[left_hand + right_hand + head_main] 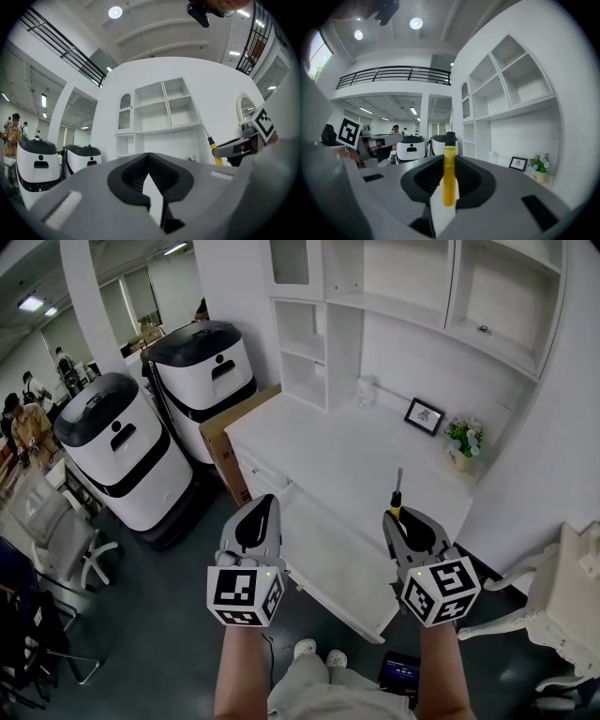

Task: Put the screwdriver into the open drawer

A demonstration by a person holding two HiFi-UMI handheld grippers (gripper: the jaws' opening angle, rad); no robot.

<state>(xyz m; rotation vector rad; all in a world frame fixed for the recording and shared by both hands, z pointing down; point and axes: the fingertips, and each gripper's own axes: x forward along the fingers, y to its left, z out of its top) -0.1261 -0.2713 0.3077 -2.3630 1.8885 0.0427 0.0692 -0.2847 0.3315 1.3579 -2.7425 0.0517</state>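
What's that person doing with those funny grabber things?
A person stands at a white desk with a grabbing tool in each hand. The right tool is clamped on a screwdriver with a yellow handle, its tip pointing away from the person. The left tool is shut and holds nothing. The desk's drawer is pulled open just below both tools. The screwdriver is not in it yet.

Light: bright, even, cast by ceiling lamps (115, 12) above the shelf unit (161, 110).
Glare: bench (347, 465) below the shelf unit washed pale.
Edges: bent and darkened in both gripper views.
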